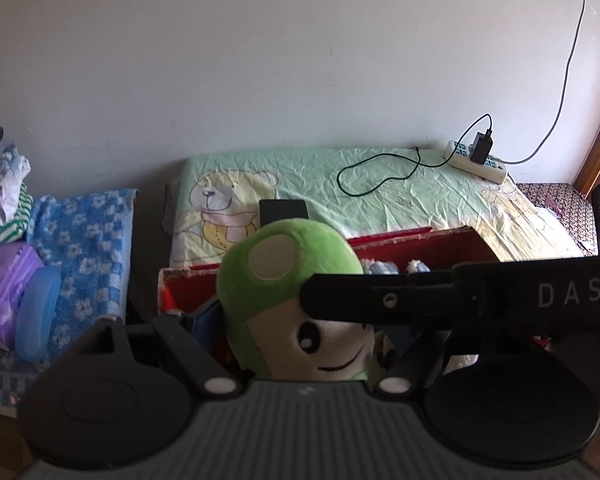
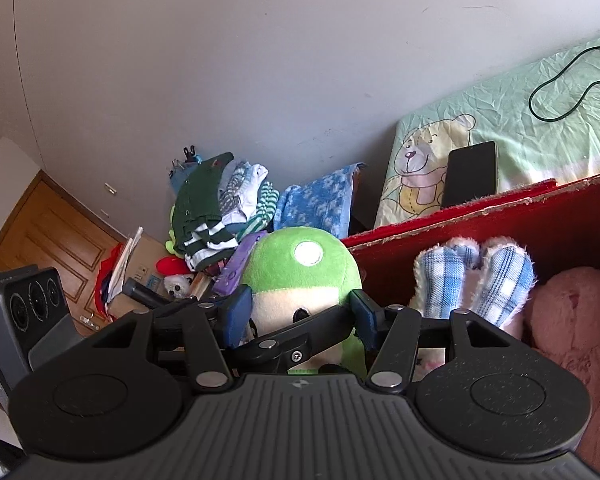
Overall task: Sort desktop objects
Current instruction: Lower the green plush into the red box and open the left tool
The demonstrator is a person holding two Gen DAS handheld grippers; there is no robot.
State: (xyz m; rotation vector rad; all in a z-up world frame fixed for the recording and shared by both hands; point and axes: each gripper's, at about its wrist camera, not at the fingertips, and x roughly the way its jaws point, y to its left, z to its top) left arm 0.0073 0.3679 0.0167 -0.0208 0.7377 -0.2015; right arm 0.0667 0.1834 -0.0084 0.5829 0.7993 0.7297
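Note:
A green mushroom plush toy (image 1: 288, 280) with a cream face shows in both views, held over the near edge of a red box (image 1: 420, 244). My right gripper (image 2: 300, 312) is shut on the plush toy (image 2: 300, 276), its blue pads (image 2: 238, 312) pressing the toy's sides. My left gripper (image 1: 300, 332) has its fingers on either side of the same toy, and the right gripper's black body (image 1: 460, 296) crosses in front of it. The red box (image 2: 500, 216) holds a blue plaid plush (image 2: 476, 276) and a pink plush (image 2: 572, 320).
A black phone (image 1: 283, 210) lies on the green bear-print sheet (image 1: 380, 184) behind the box. A power strip (image 1: 478, 160) with a charger and cable lies at the back right. A blue towel (image 1: 84, 240), a purple pack (image 1: 8, 292) and folded clothes (image 2: 220, 208) are at the left.

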